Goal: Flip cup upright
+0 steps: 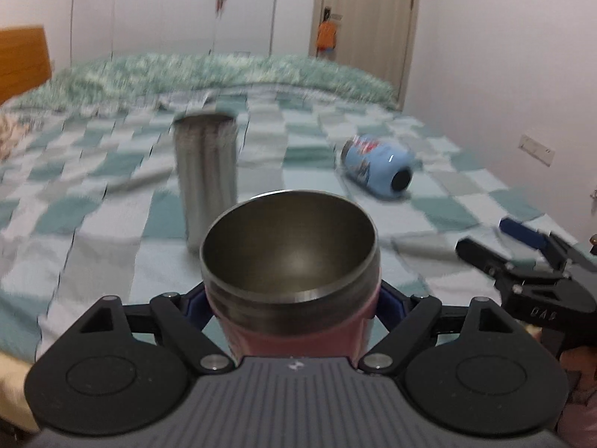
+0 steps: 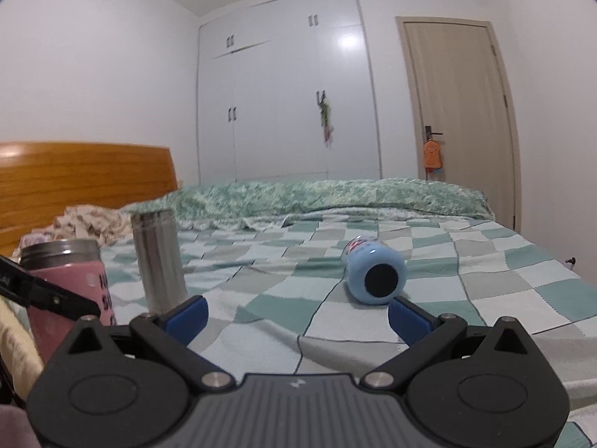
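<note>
My left gripper (image 1: 293, 306) is shut on a pink cup (image 1: 287, 321) with a steel rim, mouth up, held over the bed's near edge. The same cup shows at the far left of the right wrist view (image 2: 71, 283), upright. A light blue cup (image 1: 378, 166) lies on its side on the checked bedspread, its dark base towards me; in the right wrist view it (image 2: 375, 274) lies just beyond my right gripper (image 2: 298, 317), which is open and empty. My right gripper also shows at the right of the left wrist view (image 1: 496, 237).
A tall steel tumbler (image 1: 207, 175) stands upright on the bedspread (image 1: 112, 224), left of centre, also in the right wrist view (image 2: 158, 261). A green quilt (image 2: 335, 194) is bunched at the far side. A wooden headboard (image 2: 82, 171) is at the left.
</note>
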Demonstrator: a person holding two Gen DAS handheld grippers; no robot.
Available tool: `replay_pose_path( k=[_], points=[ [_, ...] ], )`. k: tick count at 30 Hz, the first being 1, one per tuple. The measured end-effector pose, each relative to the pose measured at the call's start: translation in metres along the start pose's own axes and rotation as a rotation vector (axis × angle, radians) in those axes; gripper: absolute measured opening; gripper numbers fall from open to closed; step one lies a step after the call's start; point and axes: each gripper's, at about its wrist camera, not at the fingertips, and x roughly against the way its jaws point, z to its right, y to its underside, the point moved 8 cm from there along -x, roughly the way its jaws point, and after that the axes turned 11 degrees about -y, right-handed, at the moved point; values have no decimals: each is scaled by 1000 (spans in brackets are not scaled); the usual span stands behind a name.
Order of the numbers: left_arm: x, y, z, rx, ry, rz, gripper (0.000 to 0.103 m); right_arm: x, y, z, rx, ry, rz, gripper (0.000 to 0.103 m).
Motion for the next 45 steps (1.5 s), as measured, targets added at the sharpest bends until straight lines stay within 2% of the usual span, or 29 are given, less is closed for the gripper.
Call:
replay_pose_path(
  k=[4,9,15,21,25,26,28,33,40,42,45],
  points=[
    [-10,-29,20,-16,-14,99,86,3,-2,8,-16,44,35,103],
    [-47,-51,42,-26,-54,175,86,1,-2,20,-23,90,53,103],
    [-104,-55,55,-30,-102,154,86,-10,-2,34,-25,118,54,103],
    [-139,-46,55,-69,-127,137,86,-20,-1,42,-41,108,54,103],
    [-136,-41,56,-93,-124,188,86,-23,-1,41,-33,100,48,103],
    [-135,-41,57,-100,-123,191,89,-24,0,40,-31,100,47,103],
    [-128,-41,58,-99,-90,206,103,-25,-1,40,-29,104,46,103],
    [-78,-51,50,-50,-74,310,103,-14,-9,31,-10,96,91,103],
    [19,-47,7,31,-78,499,103,15,-21,-2,45,84,130,103],
    [38,-34,-4,36,-95,512,103,23,-20,-15,53,78,122,103],
    [54,-13,-17,46,-108,487,103,34,-14,-34,61,70,97,103]
  ],
)
